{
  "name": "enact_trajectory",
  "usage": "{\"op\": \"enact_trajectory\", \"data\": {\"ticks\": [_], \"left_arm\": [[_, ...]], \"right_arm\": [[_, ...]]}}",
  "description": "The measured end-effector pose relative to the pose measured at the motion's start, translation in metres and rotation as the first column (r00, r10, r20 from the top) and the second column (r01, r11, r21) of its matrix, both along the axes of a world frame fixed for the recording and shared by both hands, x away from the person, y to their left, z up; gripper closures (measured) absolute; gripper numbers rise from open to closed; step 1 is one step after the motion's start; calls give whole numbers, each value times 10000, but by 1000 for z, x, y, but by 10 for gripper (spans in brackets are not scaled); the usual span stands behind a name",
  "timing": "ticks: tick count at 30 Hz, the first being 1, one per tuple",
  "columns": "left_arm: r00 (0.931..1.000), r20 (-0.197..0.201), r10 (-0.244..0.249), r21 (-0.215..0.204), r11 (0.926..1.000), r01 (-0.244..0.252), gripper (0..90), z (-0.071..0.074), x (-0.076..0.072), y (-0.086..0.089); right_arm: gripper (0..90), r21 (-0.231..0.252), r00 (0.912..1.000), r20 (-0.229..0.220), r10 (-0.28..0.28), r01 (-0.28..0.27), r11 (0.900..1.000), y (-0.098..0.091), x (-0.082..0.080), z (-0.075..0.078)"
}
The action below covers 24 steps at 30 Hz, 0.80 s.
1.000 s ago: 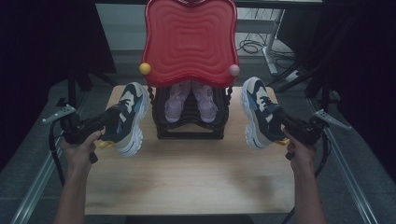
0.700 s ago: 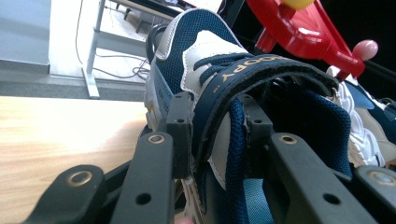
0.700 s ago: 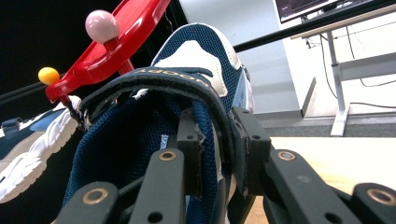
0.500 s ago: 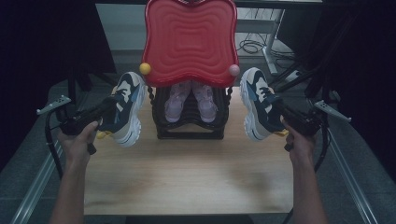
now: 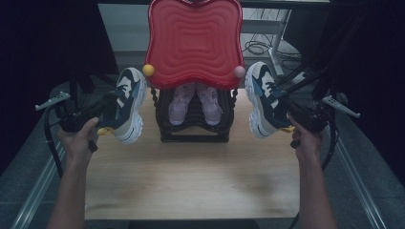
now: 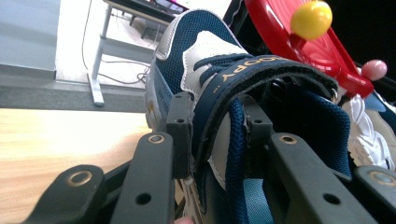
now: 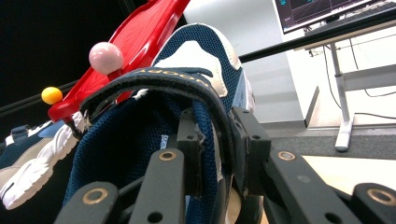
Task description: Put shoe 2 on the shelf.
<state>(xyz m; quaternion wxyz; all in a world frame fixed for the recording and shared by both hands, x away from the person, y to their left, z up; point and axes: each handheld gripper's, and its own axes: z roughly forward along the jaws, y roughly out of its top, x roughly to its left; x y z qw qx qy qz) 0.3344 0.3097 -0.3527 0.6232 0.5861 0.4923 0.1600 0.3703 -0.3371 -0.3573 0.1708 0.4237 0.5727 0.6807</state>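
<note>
Left gripper (image 5: 102, 112) jaws clamped on left sneaker's (image 5: 128, 106) side wall, sneaker held clear of table (image 5: 191, 167), left of rack (image 5: 196, 129). Right gripper (image 5: 286, 112) likewise clamped on right sneaker (image 5: 260, 105), right of rack. Rack holds pink shoes (image 5: 195, 102) under red tray (image 5: 193, 40).

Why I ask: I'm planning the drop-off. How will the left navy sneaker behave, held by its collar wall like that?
The left sneaker probably sags: the left gripper pinches only soft mesh and strap. Its chunky white sole looks heavier, so it likely swings toe-down. Set down, the flat sole should sit stably.
</note>
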Motion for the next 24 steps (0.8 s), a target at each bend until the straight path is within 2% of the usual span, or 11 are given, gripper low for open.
{"op": "enact_trajectory", "data": {"ticks": [13, 24], "left_arm": [[9997, 216, 83, -228, 9997, -78, 708, 15, 11, 2], [9982, 550, 229, -110, 9997, -223, 708, 31, 23, 4]], "right_arm": [[748, 186, 10000, 40, 26, -27, 9998, 0, 11, 12], [748, 488, 9998, 149, -166, 158, 9987, -2, 21, 28]]}}
